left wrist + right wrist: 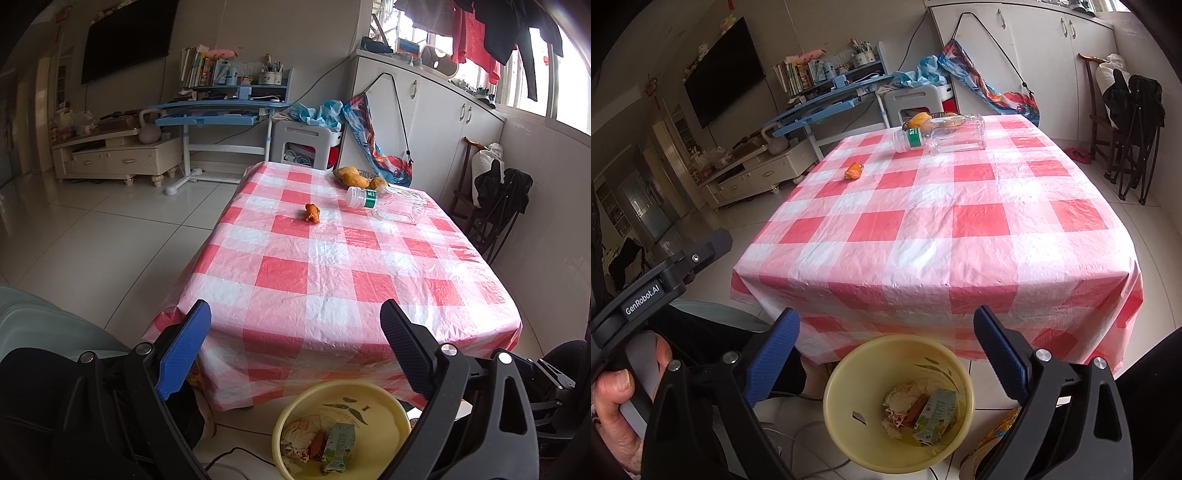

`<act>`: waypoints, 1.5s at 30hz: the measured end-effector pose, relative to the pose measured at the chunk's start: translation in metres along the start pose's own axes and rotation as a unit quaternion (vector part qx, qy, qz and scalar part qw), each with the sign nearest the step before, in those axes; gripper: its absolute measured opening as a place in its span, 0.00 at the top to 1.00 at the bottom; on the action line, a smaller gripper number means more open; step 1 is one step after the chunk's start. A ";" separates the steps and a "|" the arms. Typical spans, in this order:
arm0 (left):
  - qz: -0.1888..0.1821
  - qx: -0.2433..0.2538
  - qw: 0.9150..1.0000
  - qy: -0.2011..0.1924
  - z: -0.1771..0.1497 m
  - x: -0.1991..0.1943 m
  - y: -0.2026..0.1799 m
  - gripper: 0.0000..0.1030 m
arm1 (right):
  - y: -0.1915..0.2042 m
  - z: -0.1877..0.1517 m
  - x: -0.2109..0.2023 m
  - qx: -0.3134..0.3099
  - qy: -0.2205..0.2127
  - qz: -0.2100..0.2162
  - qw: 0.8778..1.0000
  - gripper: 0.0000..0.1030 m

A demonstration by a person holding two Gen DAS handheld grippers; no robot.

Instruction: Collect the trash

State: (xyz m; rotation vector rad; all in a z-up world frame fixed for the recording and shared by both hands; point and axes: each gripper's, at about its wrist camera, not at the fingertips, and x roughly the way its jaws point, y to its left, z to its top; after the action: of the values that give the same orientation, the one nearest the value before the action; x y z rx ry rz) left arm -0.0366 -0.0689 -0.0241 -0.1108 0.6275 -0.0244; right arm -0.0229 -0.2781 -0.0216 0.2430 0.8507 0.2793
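A yellow trash bin stands on the floor before the table; it also shows in the left wrist view. It holds crumpled paper, an orange scrap and a green carton. On the red-and-white checked cloth lie an orange peel and an empty clear plastic bottle on its side. My left gripper is open and empty above the table's near edge. My right gripper is open and empty above the bin.
Yellow fruits lie at the table's far end behind the bottle. A folded black chair stands at the right. A blue desk and a white stool stand beyond the table. Cables lie on the floor by the bin.
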 end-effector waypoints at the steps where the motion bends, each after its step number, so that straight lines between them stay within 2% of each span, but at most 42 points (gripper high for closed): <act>1: 0.000 0.000 1.000 0.000 0.000 0.000 0.000 0.13 | 0.000 0.000 0.000 0.000 0.000 0.000 1.000 0.11; 45: 0.001 0.001 1.000 0.000 0.000 0.000 0.001 0.12 | 0.003 -0.003 0.001 -0.005 0.005 0.000 1.000 0.09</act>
State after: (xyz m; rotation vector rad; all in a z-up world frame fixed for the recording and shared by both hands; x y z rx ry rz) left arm -0.0365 -0.0682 -0.0247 -0.1084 0.6271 -0.0239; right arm -0.0249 -0.2749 -0.0239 0.2324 0.8595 0.2849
